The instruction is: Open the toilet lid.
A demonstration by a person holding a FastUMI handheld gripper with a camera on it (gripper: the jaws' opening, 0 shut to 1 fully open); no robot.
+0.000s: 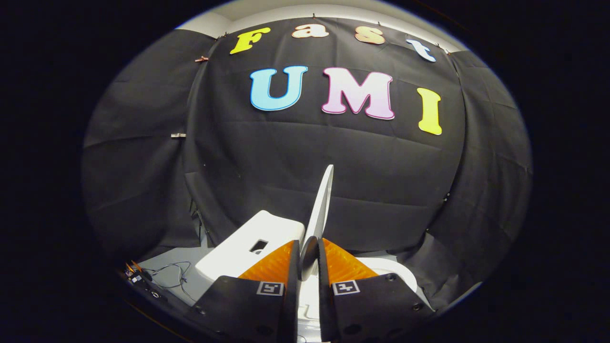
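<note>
Between gripper fingers (333, 262), raised white toilet lid (322, 209)

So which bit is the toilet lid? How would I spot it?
Find the white toilet in front of the black cloth wall. The lid is the thin white flap standing up on edge above it, with the gripper shut on its lower edge between two orange fingers. Everything else white there is chunky and low.

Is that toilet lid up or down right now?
Up. The toilet lid stands nearly upright, edge-on, pinched between the claw fingers, above the bowl.
</note>
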